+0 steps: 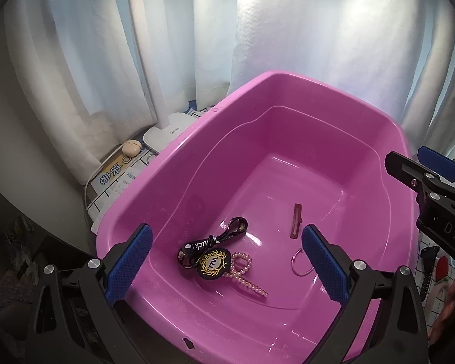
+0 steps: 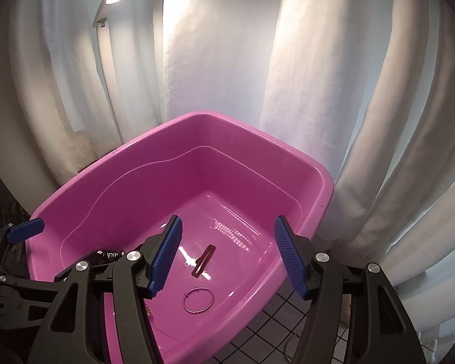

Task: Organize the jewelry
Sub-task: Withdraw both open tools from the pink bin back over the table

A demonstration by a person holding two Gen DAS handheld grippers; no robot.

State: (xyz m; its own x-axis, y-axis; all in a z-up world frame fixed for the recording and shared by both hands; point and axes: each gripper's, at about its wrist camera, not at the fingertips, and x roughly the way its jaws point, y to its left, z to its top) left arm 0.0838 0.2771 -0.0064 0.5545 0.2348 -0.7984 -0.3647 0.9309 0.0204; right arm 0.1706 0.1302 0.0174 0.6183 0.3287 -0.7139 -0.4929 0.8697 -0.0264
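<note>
Grippers first: my left gripper (image 1: pixel 226 268) and right gripper (image 2: pixel 227 253) both hang spread and empty over the pink tub (image 1: pixel 179 151). Inside already lie a keychain (image 1: pixel 212 253), pearl clip (image 1: pixel 245 276), brown clip (image 2: pixel 203 260) and thin ring (image 2: pixel 198 299). Nothing held, so sorting looks largely done.

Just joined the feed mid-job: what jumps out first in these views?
The pink tub fills both views before white curtains. On its floor lie a black lanyard with a badge, a pearl clip, a brown clip and a ring. Both grippers hang open above, holding nothing.
</note>
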